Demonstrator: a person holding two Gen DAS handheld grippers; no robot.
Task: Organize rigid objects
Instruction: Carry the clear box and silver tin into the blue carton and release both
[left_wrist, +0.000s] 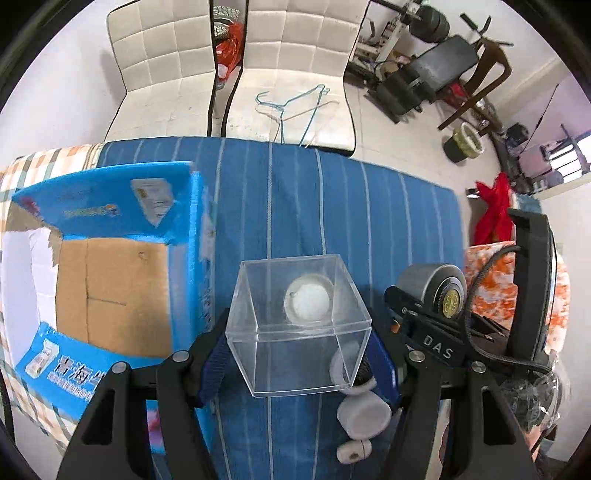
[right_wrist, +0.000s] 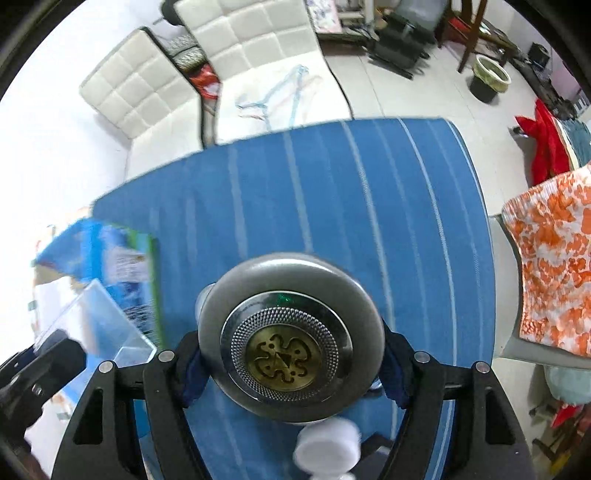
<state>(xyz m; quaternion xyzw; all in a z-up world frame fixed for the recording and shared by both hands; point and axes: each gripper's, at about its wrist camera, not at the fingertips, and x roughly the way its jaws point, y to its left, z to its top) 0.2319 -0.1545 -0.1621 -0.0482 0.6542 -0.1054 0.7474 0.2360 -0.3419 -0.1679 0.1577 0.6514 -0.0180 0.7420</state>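
To the left of your left gripper stands the open cardboard box, blue-printed outside, plain brown inside, flaps up. It is probably the destination, so its mouth is kept clear and within reach.

Your left gripper is closed on the clear plastic cube box. The blue pads press its two opposite side walls near the lower edge, and the cube projects forward of the jaws, apparently raised off the blue striped cloth. A side grip suits this item: the walls are flat, stiff and parallel. Note its appearance: transparent, sharp-edged, with a white ball visible through it. Whether the ball lies inside the cube or behind it cannot be told. Below and right of the jaws, small white cylindrical pieces lie on the cloth, not gripped.

Further right, your right gripper is clamped across the metal canister. The pads bear on opposite sides of its round grey body, seen end-on, so the end cap faces the camera. A grip across the diameter probably stops the round body from rolling out. The cap carries a knurled ring and a brass centre disc with an embossed pattern. One white cylinder lies just below these jaws, blurred. Left of them, a corner of the clear cube and the cardboard box are visible; right of them, an orange floral fabric lies beyond the cloth edge.
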